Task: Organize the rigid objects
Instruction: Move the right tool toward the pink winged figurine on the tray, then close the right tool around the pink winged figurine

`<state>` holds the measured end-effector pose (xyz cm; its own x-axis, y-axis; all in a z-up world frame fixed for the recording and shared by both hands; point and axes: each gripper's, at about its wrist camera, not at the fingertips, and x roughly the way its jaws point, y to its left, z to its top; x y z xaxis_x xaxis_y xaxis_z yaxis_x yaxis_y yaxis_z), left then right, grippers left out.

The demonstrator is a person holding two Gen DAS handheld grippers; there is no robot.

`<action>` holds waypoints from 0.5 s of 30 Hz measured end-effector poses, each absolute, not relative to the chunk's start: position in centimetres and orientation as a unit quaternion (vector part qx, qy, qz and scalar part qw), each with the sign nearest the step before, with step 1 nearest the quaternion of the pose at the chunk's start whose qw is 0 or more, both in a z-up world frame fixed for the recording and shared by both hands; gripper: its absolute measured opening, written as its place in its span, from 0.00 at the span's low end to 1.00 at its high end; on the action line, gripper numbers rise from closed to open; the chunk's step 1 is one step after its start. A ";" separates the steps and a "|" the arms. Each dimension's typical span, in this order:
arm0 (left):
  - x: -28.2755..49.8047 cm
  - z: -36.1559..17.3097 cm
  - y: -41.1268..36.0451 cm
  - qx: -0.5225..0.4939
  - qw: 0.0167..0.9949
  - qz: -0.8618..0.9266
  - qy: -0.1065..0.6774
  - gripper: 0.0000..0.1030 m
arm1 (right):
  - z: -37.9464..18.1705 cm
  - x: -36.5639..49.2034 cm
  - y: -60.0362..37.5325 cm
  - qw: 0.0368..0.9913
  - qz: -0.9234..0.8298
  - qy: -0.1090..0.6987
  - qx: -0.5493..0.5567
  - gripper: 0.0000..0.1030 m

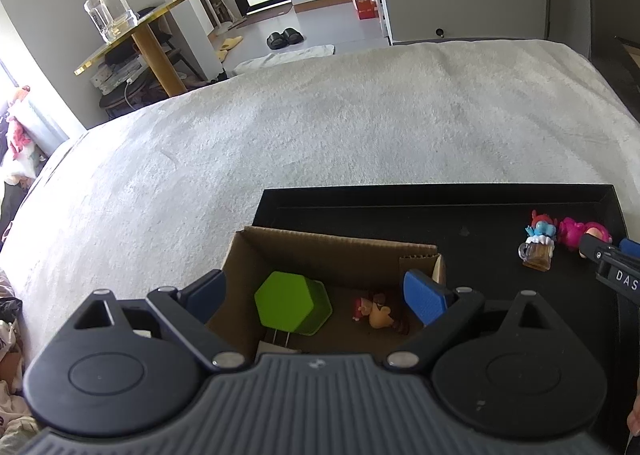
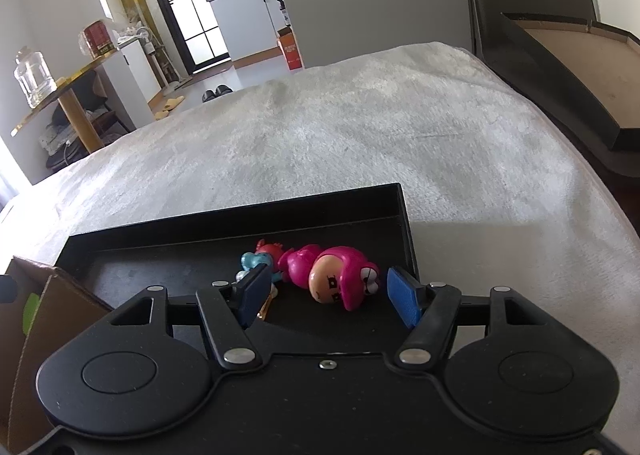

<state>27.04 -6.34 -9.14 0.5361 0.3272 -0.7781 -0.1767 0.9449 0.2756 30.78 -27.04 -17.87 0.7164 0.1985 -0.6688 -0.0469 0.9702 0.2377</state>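
My left gripper hangs open and empty over a cardboard box that stands on a black tray. A green hexagonal plug charger and a small orange-red figurine lie inside the box. On the tray's right side lie a pink figurine, a blue figurine and a little beer-mug charm. My right gripper is low over the tray and straddles the pink figurine. Gaps show on both sides of the toy, so the blue pads do not press on it.
The tray rests on a white fluffy blanket that spreads far ahead and to both sides. A gold-edged side table with a glass jar stands beyond the bed's left edge. A dark wooden frame rises at the right.
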 end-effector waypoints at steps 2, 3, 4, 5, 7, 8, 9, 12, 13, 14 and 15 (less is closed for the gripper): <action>27.2 -9.3 -6.3 0.082 0.872 0.145 0.460 0.92 | -18.3 31.1 -27.1 0.919 0.064 0.375 0.103 0.59; 27.3 -9.4 -6.3 0.082 0.871 0.145 0.461 0.92 | -18.4 31.2 -27.1 0.918 0.064 0.377 0.104 0.59; 27.3 -9.5 -6.2 0.080 0.871 0.145 0.462 0.92 | -18.6 31.3 -27.1 0.917 0.064 0.379 0.104 0.58; 27.2 -9.6 -6.1 0.079 0.872 0.145 0.462 0.92 | -18.7 31.4 -27.0 0.917 0.062 0.380 0.102 0.57; 27.2 -9.7 -6.0 0.077 0.871 0.145 0.463 0.92 | -18.9 31.5 -26.9 0.918 0.059 0.380 0.095 0.56; 27.2 -9.8 -5.9 0.076 0.871 0.145 0.464 0.92 | -19.0 31.6 -26.8 0.919 0.056 0.380 0.093 0.55; 27.2 -9.8 -5.9 0.076 0.870 0.145 0.465 0.92 | -19.1 31.6 -26.8 0.919 0.055 0.380 0.093 0.54; 27.0 -9.7 -5.6 0.073 0.870 0.146 0.466 0.92 | -19.2 31.6 -26.7 0.918 0.054 0.383 0.091 0.42; 26.9 -9.6 -5.5 0.072 0.870 0.145 0.465 0.92 | -19.3 31.5 -26.7 0.918 0.055 0.383 0.087 0.42; 26.8 -9.5 -5.5 0.072 0.871 0.146 0.464 0.92 | -19.2 31.4 -26.6 0.918 0.055 0.382 0.085 0.42; 26.7 -9.4 -5.4 0.072 0.871 0.146 0.463 0.92 | -19.2 31.3 -26.6 0.919 0.055 0.382 0.083 0.41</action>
